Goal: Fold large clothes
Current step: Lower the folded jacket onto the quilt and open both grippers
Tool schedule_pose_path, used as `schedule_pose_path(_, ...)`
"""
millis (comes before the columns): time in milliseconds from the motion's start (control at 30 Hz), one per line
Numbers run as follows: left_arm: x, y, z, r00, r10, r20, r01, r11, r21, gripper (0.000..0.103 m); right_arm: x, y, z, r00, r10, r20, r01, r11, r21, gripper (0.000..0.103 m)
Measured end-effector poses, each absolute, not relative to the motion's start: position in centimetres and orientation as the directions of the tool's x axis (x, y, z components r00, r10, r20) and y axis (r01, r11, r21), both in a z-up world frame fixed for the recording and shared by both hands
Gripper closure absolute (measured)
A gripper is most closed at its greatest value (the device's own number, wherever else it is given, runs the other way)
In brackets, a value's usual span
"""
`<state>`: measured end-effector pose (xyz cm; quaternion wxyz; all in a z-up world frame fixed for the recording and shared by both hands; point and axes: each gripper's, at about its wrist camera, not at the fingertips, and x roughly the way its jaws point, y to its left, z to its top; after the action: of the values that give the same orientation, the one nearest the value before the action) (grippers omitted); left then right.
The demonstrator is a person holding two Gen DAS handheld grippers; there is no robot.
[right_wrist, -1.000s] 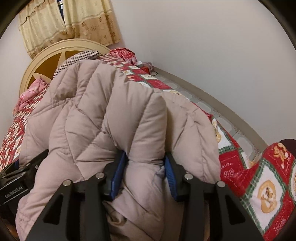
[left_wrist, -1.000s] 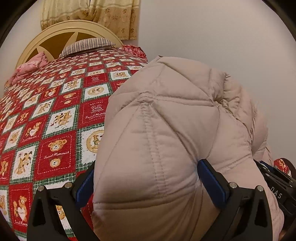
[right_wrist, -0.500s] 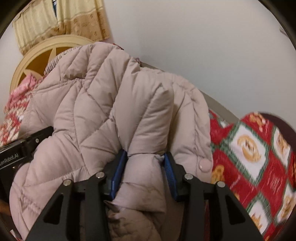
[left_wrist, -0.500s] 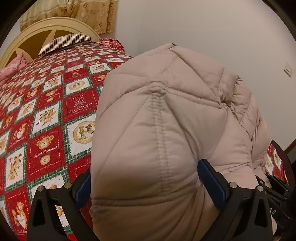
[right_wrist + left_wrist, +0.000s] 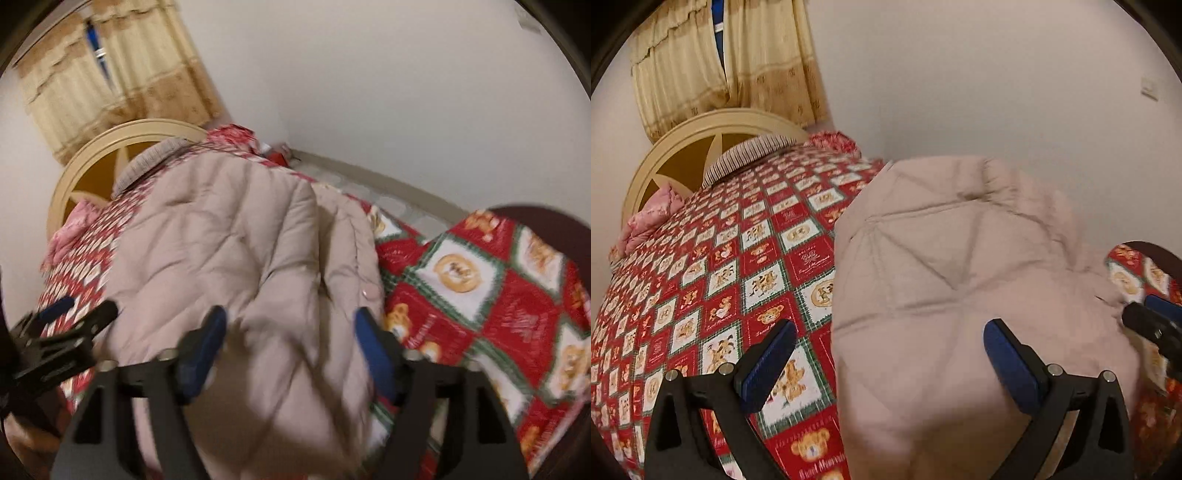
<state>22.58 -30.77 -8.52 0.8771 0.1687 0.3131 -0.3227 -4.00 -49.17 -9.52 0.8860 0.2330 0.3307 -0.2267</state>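
A pale pink quilted puffer jacket (image 5: 960, 280) lies bunched on the bed near its foot; it also shows in the right wrist view (image 5: 229, 258). My left gripper (image 5: 890, 360) is open, its jaws wide apart; the jacket's edge lies between them, clear of the left pad. My right gripper (image 5: 290, 349) is open with the jacket's fabric lying between the jaws. Each gripper shows at the edge of the other's view: the right one (image 5: 1152, 325), the left one (image 5: 62, 332). The right wrist view is blurred.
A red patchwork quilt with teddy bears (image 5: 713, 295) covers the bed. A cream headboard (image 5: 665, 155), a striped pillow (image 5: 746, 155) and a pink pillow (image 5: 650, 218) are at the far end. A white wall (image 5: 406, 92) runs along the right side.
Both grippers have opened and let go of the jacket. The jacket has dropped from its raised hump onto the bed. Both cameras have tilted up and back.
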Motion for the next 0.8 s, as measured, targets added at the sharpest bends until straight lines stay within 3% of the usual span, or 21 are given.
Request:
schedule_pose_path(200,18.9,-28.7,-6.6,0.617,-0.465,-0.635,0.651,0.755,0.08,0.001,-9.7,-45.5,-5.3,0.71,-0.295,-0.64,0.497,0.853,0.159,0.017)
schedule_pose_path(300,17.1,-27.6,-5.3,0.621,-0.471,-0.626,0.646,0.761,0.068,0.001,-13.5,-44.3,-3.2,0.754,-0.351,-0.555,0.503,0.852,0.145,0.009)
schedule_pose_path(633,12.8,-22.6,-0.5,0.731,-0.409,-0.546,0.538,0.838,0.093,0.001,-15.2,-41.2,2.8,0.847,-0.405,-0.343,0.457,0.885,0.084,0.001)
schedule_pose_path(800,11.7,-20.7,0.9,0.748,-0.422,-0.513,0.527,0.847,0.072,0.001,-15.7,-38.7,3.8,0.857,-0.429,-0.287,0.451,0.892,0.013,0.0)
